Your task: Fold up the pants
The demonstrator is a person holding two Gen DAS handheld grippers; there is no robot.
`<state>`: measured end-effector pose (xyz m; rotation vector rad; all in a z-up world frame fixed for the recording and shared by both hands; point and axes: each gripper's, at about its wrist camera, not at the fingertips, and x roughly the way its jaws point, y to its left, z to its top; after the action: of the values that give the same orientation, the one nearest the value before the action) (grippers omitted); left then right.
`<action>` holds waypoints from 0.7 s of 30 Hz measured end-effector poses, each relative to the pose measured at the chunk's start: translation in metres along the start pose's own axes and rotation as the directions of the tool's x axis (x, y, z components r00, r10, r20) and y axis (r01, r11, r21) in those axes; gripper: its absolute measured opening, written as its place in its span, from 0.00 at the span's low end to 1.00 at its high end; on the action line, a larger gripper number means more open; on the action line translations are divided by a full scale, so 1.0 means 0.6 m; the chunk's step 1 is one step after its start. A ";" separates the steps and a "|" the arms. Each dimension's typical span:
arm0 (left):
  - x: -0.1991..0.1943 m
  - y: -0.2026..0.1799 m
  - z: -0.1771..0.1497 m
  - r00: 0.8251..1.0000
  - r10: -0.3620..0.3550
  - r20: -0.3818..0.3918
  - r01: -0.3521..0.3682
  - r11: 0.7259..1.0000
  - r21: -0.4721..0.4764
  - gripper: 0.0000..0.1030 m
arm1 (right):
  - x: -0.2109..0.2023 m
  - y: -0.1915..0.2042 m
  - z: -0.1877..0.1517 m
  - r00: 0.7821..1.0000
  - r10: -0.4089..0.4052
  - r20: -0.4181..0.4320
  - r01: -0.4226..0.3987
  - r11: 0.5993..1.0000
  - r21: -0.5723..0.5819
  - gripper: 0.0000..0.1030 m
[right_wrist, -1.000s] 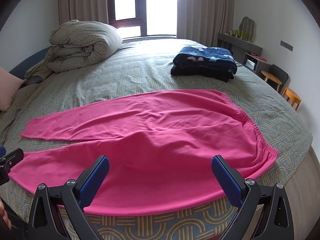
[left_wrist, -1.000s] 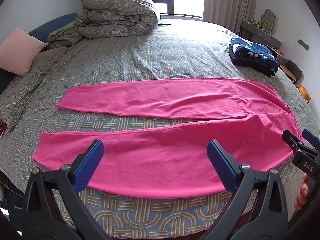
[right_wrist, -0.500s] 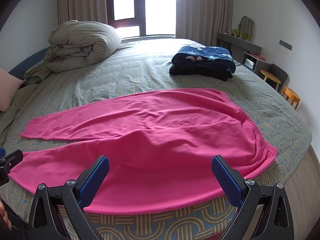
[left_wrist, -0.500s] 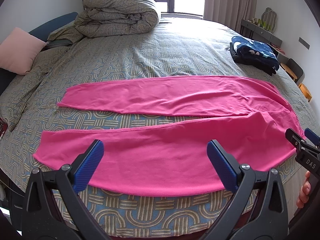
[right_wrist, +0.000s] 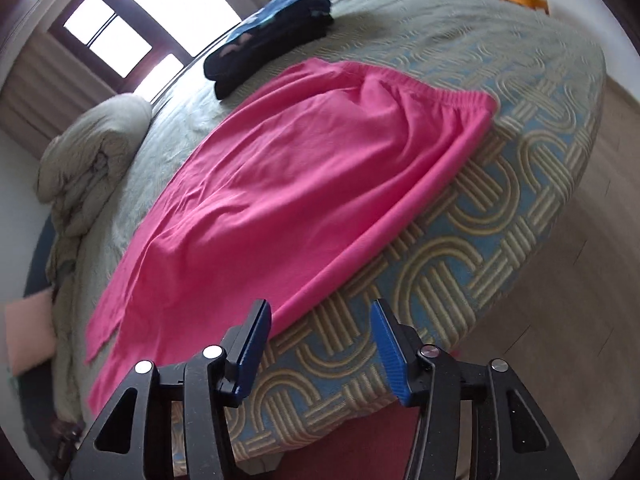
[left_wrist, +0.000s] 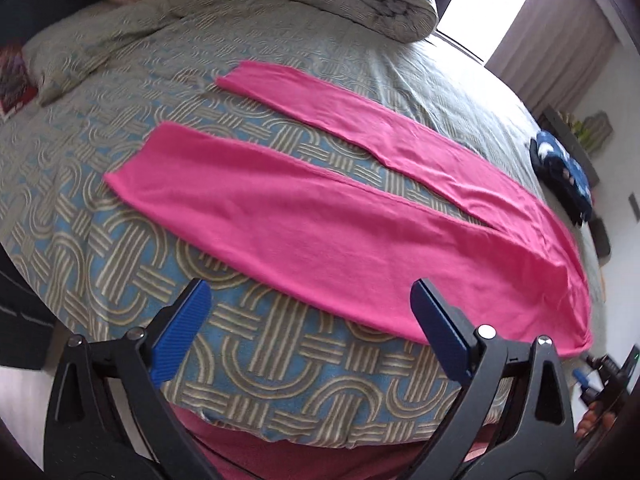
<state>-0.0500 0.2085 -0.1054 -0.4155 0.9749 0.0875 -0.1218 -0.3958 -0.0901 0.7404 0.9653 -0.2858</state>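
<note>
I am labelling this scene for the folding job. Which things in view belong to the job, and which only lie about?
For the job: flat bright pink cotton pants; left gripper, right gripper, both jaws open and empty.

Lying about: folded dark blue patterned clothes; rolled grey-green patterned duvet; pale pink cushion.

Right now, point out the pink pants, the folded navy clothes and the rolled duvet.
pink pants (left_wrist: 320,216), left wrist view, near leg's middle.
folded navy clothes (right_wrist: 272,36), right wrist view, top layer.
rolled duvet (right_wrist: 88,152), right wrist view, rounded end.
</note>
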 end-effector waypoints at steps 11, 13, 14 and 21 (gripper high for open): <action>0.040 0.061 0.008 0.990 -0.095 -0.107 0.072 0.976 -0.207 0.77 | 0.021 -0.060 0.041 0.995 0.087 0.054 -0.096 0.979 0.180 0.49; 0.052 0.075 0.012 0.985 -0.120 -0.125 0.084 0.961 -0.264 0.70 | 0.030 -0.063 0.041 0.992 0.111 0.068 -0.123 0.972 0.201 0.49; 0.057 0.080 0.014 0.983 -0.131 -0.129 0.089 0.954 -0.287 0.68 | 0.034 -0.063 0.041 0.990 0.123 0.073 -0.136 0.969 0.207 0.49; 0.076 0.086 0.040 0.987 -0.115 -0.114 0.074 0.945 -0.318 0.68 | 0.047 -0.072 0.057 0.981 0.158 0.113 -0.181 0.953 0.245 0.49</action>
<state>-0.0189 0.2597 -0.1465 -0.7681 1.0724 0.1297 -0.1072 -0.4477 -0.1203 1.0307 0.7792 -0.2930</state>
